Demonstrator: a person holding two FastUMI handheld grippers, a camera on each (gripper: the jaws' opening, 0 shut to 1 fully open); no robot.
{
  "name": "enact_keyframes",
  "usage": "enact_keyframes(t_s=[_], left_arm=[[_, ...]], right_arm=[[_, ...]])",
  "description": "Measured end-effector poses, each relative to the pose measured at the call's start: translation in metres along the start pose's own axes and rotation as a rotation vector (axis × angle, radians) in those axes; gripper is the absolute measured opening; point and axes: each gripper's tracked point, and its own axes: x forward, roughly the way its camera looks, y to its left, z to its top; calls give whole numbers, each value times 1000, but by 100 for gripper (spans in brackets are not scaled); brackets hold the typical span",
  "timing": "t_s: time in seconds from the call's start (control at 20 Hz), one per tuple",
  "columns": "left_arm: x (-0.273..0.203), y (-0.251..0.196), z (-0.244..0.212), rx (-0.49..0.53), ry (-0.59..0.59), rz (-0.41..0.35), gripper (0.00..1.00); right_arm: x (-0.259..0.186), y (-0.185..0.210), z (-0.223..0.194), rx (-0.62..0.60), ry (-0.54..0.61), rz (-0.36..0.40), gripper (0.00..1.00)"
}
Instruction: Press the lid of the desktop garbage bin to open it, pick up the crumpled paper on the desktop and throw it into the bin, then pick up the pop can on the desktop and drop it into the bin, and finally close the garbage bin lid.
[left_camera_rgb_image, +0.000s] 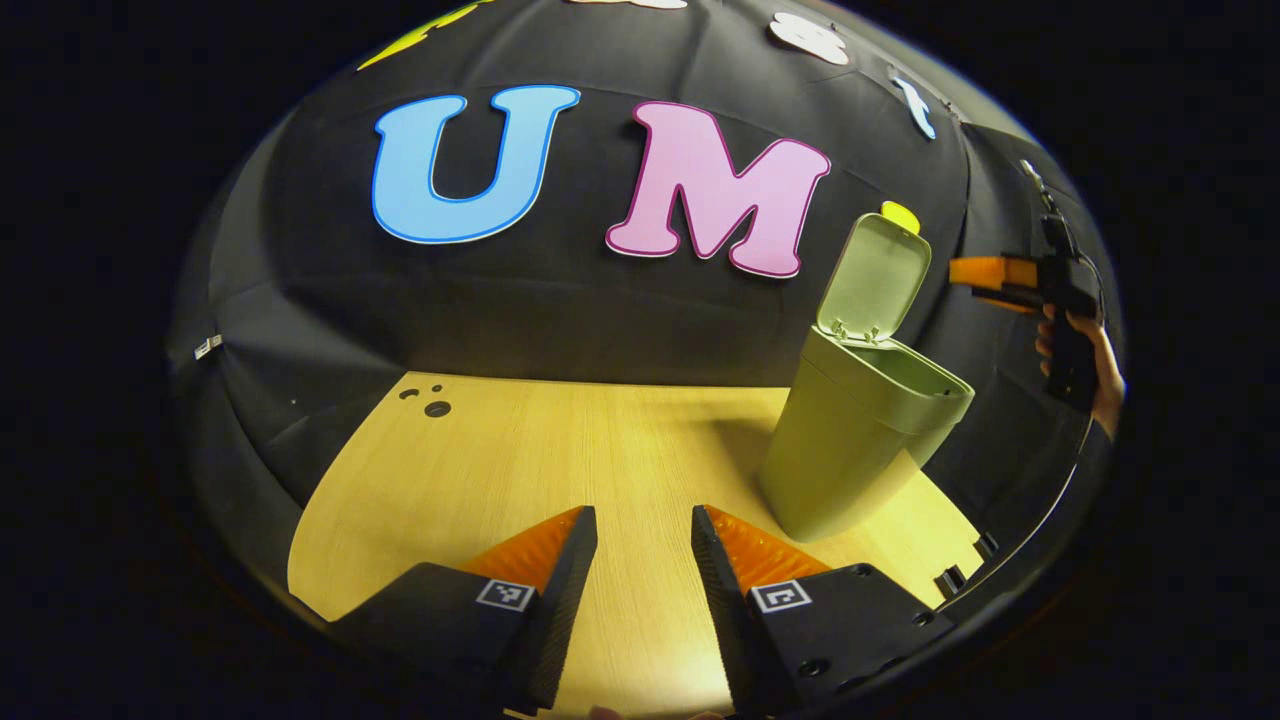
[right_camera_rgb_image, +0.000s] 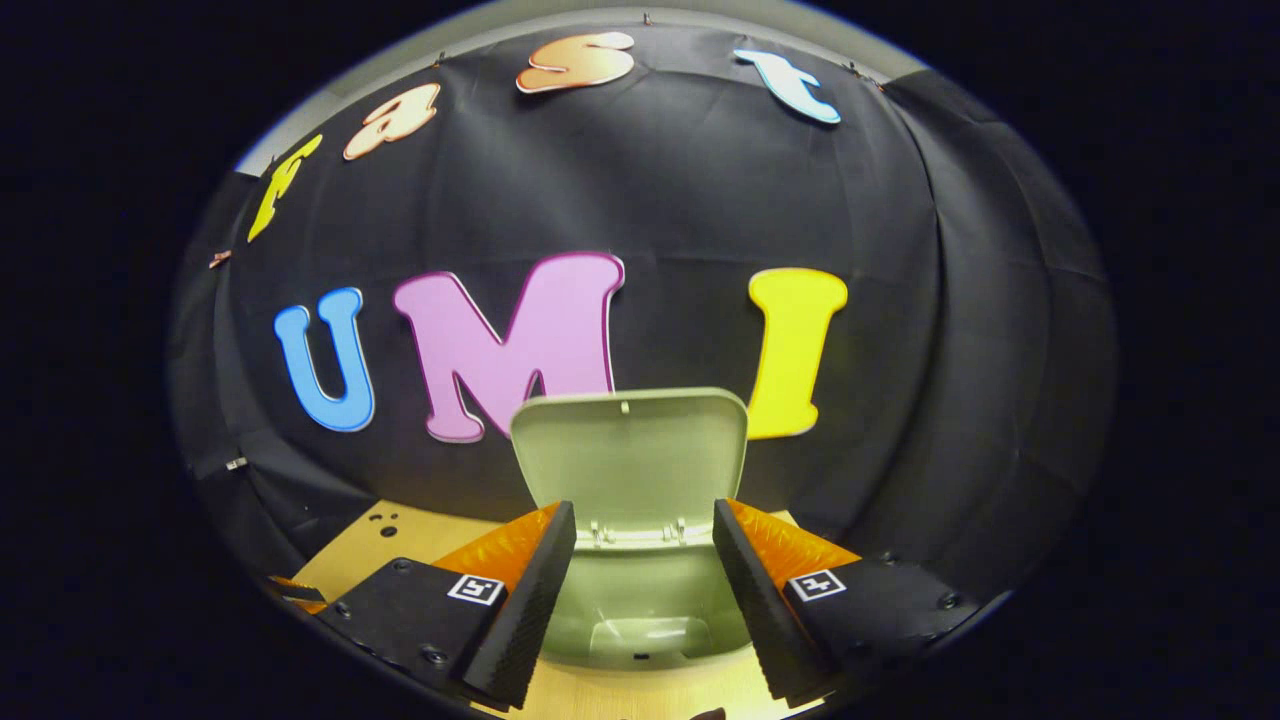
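Green bin (right_camera_rgb_image: 640, 610) lid (right_camera_rgb_image: 630, 460) up | directly below right hand-held gripper (right_camera_rgb_image: 640, 560), spread, empty | left hand-held gripper (left_camera_rgb_image: 645, 560) spread, empty

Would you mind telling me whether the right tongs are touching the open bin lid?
Apart. In the left gripper view the right tongs hang in the air beside the raised lid of the bin, with black cloth plainly visible between them.
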Motion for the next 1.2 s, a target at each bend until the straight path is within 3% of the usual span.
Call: enact_keyframes(t_s=[0.2, 0.45, 0.9, 1.2], left_arm=[[-1, -2, 1, 3, -4, -6, 64], [-5, 2, -1, 3, -4, 1, 64], [-9, 11, -4, -16, -7, 32, 64], [-9, 9, -5, -25, -7, 34, 64]], right_arm=[[23, 1, 43, -5, -46, 3, 87], [69, 8, 62, 6, -36, 23, 88], [129, 9, 41, -19, 56, 8, 88], [118, 9, 34, -34, 79, 22, 89]])
